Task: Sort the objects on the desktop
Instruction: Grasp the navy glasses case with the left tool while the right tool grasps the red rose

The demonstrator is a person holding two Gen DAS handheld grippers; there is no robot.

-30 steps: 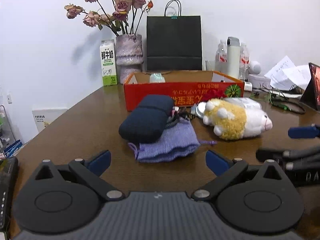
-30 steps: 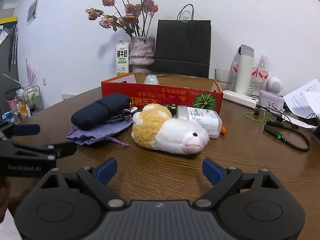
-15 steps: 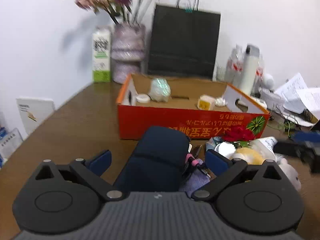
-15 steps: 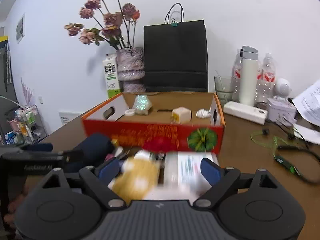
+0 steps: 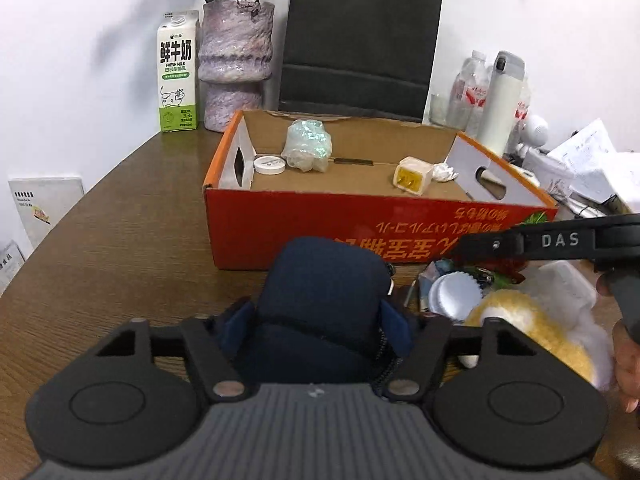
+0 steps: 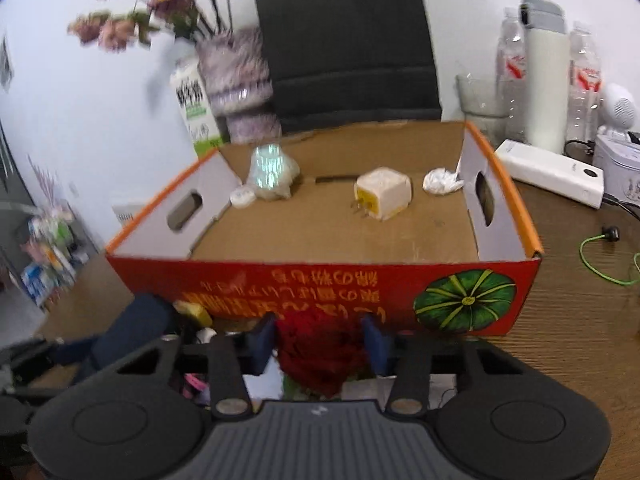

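Left claw (image 5: 316, 330) clamped on soft navy pouch (image 5: 320, 300) mid-body, right claw (image 6: 320, 344) pinching squashy red flower (image 6: 320, 354).

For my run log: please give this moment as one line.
left gripper: shut on navy pouch | right gripper: shut on red flower | orange box: ahead

Left gripper (image 5: 316, 330) body hides the near end of the navy pouch (image 5: 324, 300). Flowers (image 6: 132, 24), vase (image 6: 238, 80) and milk carton (image 6: 194, 108) are motion-blurred; carton print illegible. Plush toy (image 5: 532, 344) partly covered by the right gripper arm.
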